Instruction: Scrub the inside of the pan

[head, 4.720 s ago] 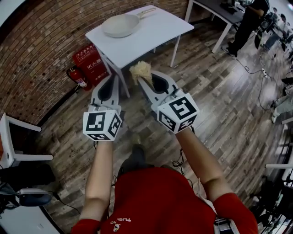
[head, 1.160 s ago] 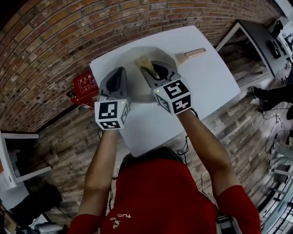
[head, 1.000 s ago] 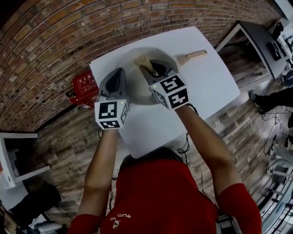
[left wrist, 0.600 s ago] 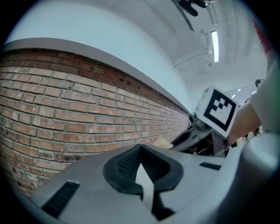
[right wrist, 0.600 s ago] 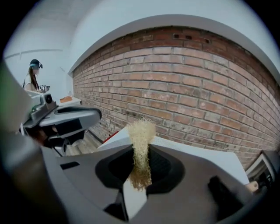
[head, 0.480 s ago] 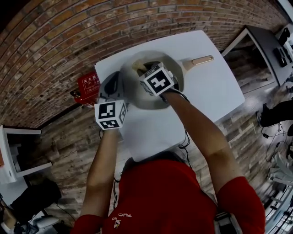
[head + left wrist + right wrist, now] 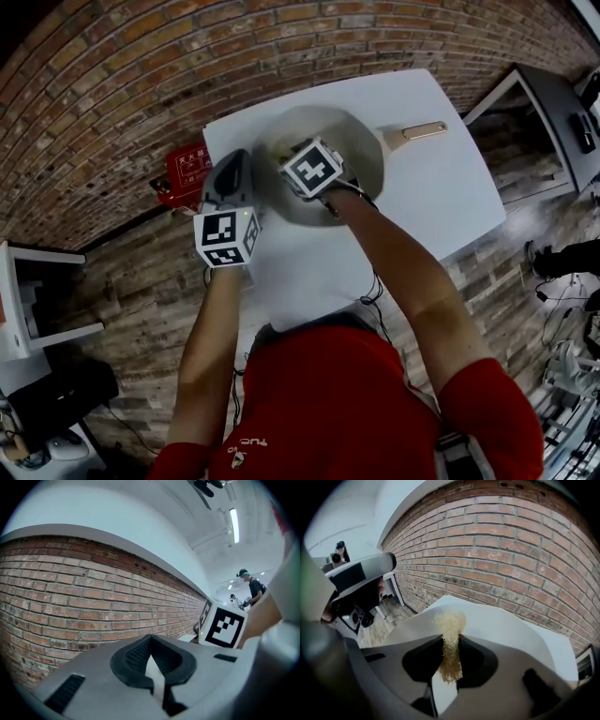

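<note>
A pale round pan (image 7: 361, 155) with a wooden handle (image 7: 424, 130) sits on the white table (image 7: 441, 202). My right gripper (image 7: 311, 167) points steeply down into the pan, and its marker cube hides the jaw tips in the head view. In the right gripper view the right gripper (image 7: 451, 641) is shut on a straw-coloured fibre scrubber (image 7: 451, 625), whose tuft sticks out toward the pan's pale inner wall (image 7: 506, 625). My left gripper (image 7: 234, 171) hovers at the pan's left rim. In the left gripper view the left gripper (image 7: 150, 643) is shut with nothing in it.
A brick wall (image 7: 112, 84) runs behind the table. A red fire-extinguisher box (image 7: 186, 169) stands on the floor left of the table. White furniture (image 7: 33, 309) is at the far left. Another table (image 7: 553, 103) stands to the right.
Over the last second my right gripper tipped down and moved left into the pan with the scrubber. The left gripper stayed by the pan's left rim.
</note>
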